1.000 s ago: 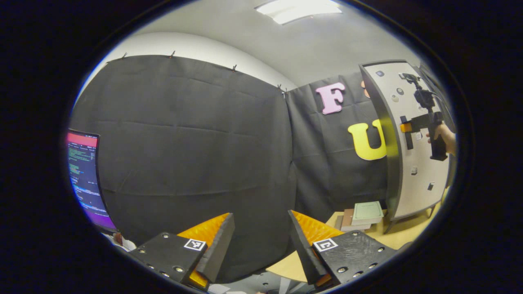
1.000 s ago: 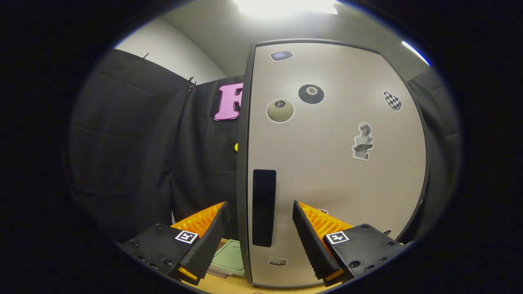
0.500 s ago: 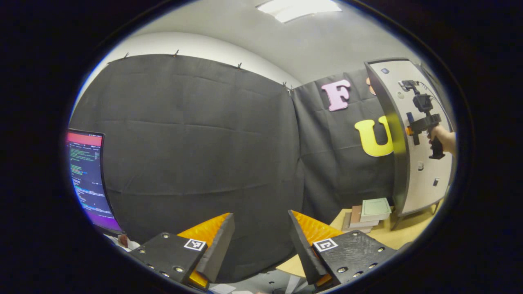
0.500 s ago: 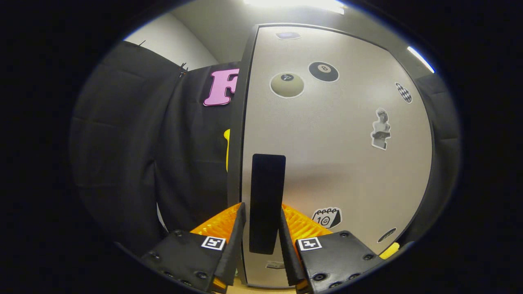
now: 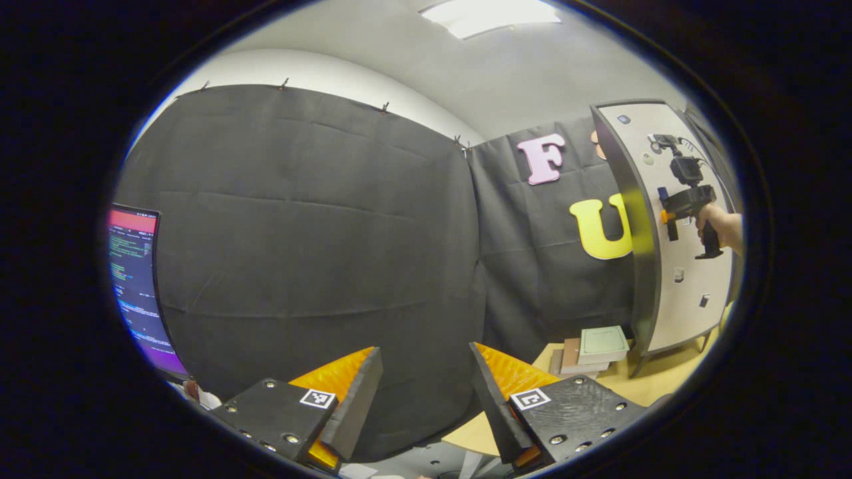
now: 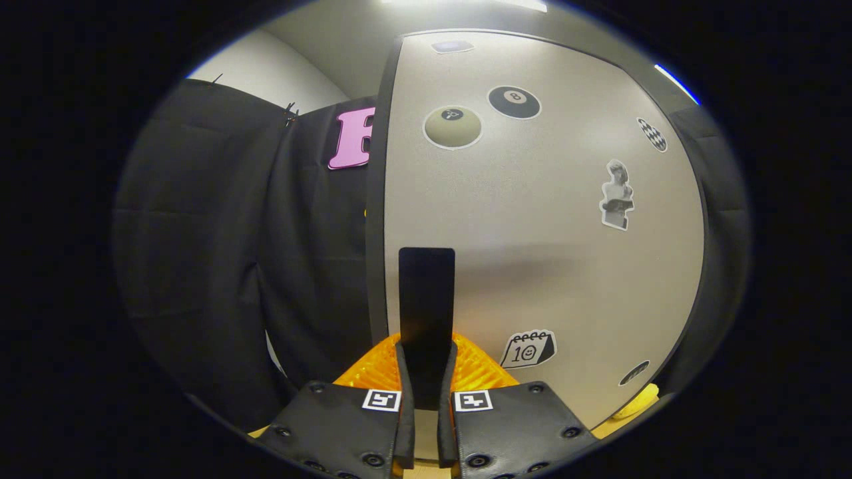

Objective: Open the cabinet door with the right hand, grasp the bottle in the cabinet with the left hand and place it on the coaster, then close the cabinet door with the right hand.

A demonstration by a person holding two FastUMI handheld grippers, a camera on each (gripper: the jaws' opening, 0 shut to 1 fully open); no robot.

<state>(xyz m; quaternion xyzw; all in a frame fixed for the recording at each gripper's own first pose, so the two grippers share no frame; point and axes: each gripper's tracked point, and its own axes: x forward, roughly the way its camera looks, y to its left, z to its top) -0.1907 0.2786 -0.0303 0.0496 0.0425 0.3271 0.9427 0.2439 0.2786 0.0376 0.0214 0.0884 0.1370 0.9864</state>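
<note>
The cabinet door is a pale panel with stickers and a dark upright handle near its left edge. In the right gripper view my right gripper is shut on that handle, both fingers pressing its lower part. In the left gripper view the cabinet stands far right, and a hand holds the right gripper against its door. My left gripper hangs open in front of the black cloth wall with nothing between its fingers. What is inside the cabinet stays hidden behind the shut door.
A stack of books lies on the wooden table beside the cabinet's feet. A lit monitor stands at the far left. The black cloth wall is straight ahead of the left gripper.
My right gripper has moved in onto the door handle and its fingers have closed from wide apart to pressing on it. The left gripper has stayed open, only swaying slightly.
</note>
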